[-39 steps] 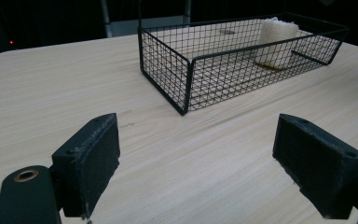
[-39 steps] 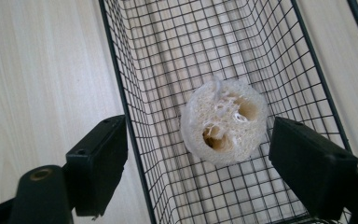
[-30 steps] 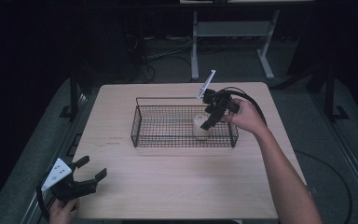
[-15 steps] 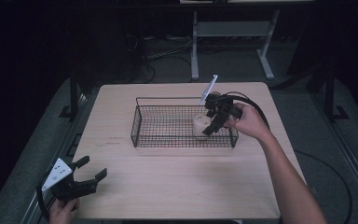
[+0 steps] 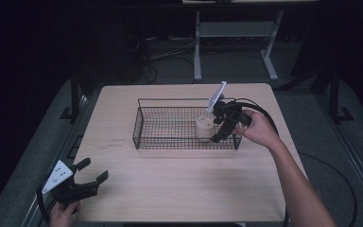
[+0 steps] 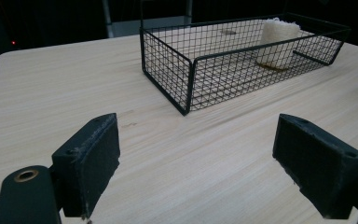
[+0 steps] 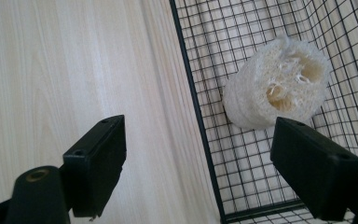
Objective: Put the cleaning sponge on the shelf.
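Beyond the right gripper's (image 7: 196, 172) open jaws, loofah (image 7: 277, 88)

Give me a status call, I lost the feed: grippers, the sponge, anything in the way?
Right gripper open, jaws straddling the basket wall. Left gripper open, idle at table's near corner. Loofah sponge sits free in the wire basket. Nothing else in the way.

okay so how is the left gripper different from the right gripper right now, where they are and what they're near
The left black two-jaw gripper sits at the wooden table's near corner, far from the black wire basket; the right black two-jaw gripper hangs at that basket's end, beside the pale loofah sponge piece inside. Both stand open, holding nothing.
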The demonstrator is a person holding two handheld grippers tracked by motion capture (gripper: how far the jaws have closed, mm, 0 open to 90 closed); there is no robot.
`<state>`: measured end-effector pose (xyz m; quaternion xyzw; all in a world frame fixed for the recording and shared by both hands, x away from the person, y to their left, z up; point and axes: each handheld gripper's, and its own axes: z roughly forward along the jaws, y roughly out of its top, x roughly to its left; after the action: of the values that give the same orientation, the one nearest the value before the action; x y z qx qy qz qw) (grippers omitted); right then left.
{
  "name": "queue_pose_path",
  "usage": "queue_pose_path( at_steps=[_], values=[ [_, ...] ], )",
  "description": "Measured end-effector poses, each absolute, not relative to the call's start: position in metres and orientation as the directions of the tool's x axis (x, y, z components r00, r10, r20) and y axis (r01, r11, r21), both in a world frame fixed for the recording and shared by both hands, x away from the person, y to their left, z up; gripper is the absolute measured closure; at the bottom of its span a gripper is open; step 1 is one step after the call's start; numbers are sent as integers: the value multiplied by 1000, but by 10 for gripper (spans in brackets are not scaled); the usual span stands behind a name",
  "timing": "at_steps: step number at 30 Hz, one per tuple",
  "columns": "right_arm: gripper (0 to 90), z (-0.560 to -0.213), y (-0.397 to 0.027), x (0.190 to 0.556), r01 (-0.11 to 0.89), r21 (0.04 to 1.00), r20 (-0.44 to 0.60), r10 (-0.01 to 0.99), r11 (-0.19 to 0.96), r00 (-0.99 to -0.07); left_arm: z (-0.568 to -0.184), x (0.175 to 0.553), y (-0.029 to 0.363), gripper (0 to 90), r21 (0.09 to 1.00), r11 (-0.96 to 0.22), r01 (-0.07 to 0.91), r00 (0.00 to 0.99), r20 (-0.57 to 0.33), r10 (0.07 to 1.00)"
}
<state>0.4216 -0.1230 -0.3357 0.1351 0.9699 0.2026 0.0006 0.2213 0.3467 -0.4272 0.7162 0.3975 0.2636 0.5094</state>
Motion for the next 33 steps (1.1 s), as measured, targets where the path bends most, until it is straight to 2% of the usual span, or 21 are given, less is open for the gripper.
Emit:
queue_pose_path(
  at_steps=[33],
  values=[
    [182,-353,-137,375,239,392,40,243,888,-969,-427,221,345,140,938,-169,303,550,-27,835]
  ],
)
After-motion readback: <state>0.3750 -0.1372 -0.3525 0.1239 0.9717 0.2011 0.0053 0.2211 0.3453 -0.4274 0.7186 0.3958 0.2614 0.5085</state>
